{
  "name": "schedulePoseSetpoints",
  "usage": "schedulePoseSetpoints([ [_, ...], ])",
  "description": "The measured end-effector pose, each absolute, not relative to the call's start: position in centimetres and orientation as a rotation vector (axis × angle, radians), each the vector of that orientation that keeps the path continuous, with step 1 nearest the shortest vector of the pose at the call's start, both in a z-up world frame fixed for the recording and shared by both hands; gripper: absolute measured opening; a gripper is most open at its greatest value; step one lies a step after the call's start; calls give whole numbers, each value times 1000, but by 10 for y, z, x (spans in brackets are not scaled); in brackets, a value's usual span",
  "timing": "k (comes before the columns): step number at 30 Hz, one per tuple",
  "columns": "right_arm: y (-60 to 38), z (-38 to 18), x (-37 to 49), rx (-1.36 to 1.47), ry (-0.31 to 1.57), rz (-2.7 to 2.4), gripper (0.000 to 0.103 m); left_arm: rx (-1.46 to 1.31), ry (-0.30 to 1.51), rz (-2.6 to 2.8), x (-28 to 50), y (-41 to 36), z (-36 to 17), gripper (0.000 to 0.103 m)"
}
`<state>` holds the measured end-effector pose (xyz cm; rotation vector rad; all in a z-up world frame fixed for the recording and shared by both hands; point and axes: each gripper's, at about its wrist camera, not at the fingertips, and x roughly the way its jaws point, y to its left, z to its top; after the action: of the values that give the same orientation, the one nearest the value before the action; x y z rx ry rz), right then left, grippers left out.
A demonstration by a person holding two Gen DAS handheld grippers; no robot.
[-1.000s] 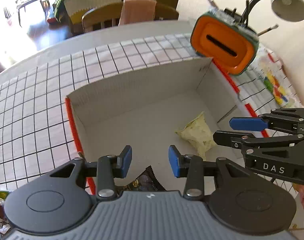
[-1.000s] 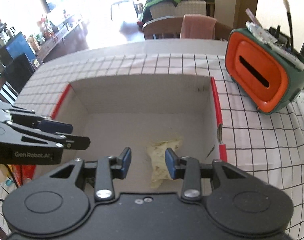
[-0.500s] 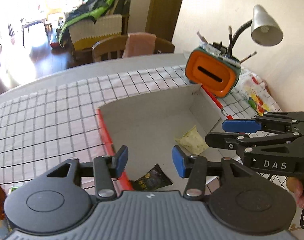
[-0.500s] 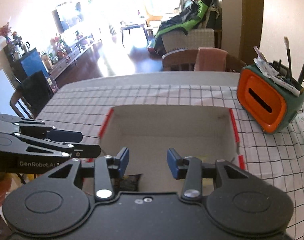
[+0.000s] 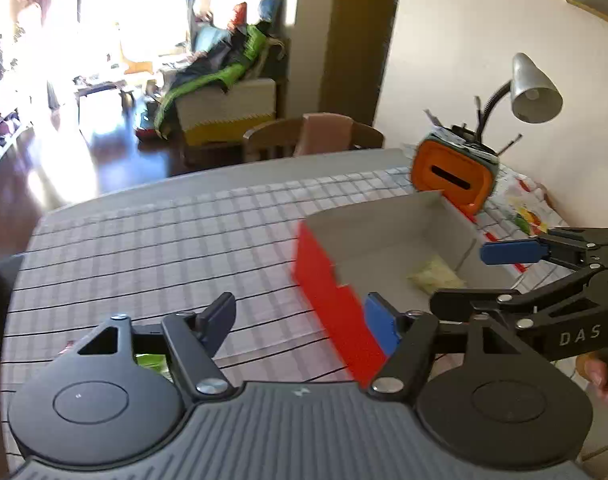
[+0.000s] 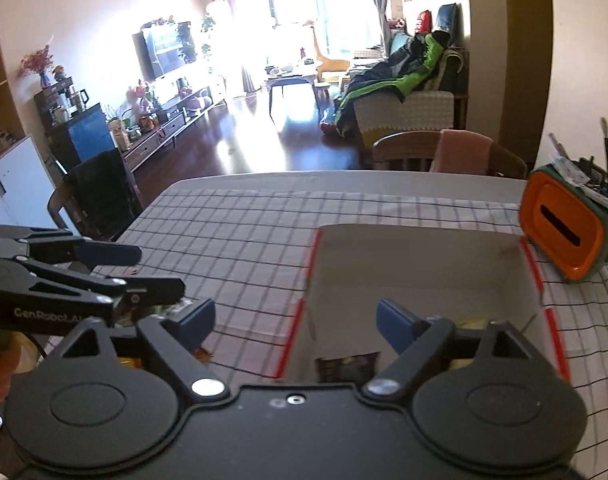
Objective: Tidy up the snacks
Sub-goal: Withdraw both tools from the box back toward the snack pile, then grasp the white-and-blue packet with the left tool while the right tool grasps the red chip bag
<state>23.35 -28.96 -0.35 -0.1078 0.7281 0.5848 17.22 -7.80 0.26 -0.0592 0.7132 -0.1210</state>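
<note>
Red-edged cardboard box point(image 6: 419, 280) on the checked desk point(image 5: 164, 248) holds a yellow packet point(image 5: 435, 276) and dark packet point(image 6: 347, 364). Left gripper point(image 5: 300, 320) and right gripper point(image 6: 296, 320) jaws are opening, empty. Next grasp should centre squarely on the loose snacks point(image 6: 172, 312) beside the box.

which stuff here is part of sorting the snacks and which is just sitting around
Job:
- red and white box
- yellow-green snack packet
- dark snack packet

Lying about:
- orange holder with brushes
- desk lamp
- chair
</note>
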Motion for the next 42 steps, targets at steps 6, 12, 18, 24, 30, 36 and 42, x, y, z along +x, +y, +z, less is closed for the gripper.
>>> schedulePoseSetpoints([
  [6,-258,-16,213,-117,730,611,103,-36,673,-74,135,-34,1,79],
  [12,-224,-29,191,-124,751,644,103,-47,660,-52,107,8,-7,87],
  [18,-190,-49,170,-148,796,610,103,-2,654,-45,80,42,-28,97],
  [24,-161,-76,168,-160,853,554,103,2,690,-105,61,81,-52,97],
  [30,-130,-104,178,-135,921,476,103,9,793,-188,57,110,-80,98],
  [36,-104,-125,193,-153,943,396,103,102,871,-254,60,118,-109,98],
  [42,-87,-150,212,-172,1001,336,103,138,943,-284,73,124,-132,98],
])
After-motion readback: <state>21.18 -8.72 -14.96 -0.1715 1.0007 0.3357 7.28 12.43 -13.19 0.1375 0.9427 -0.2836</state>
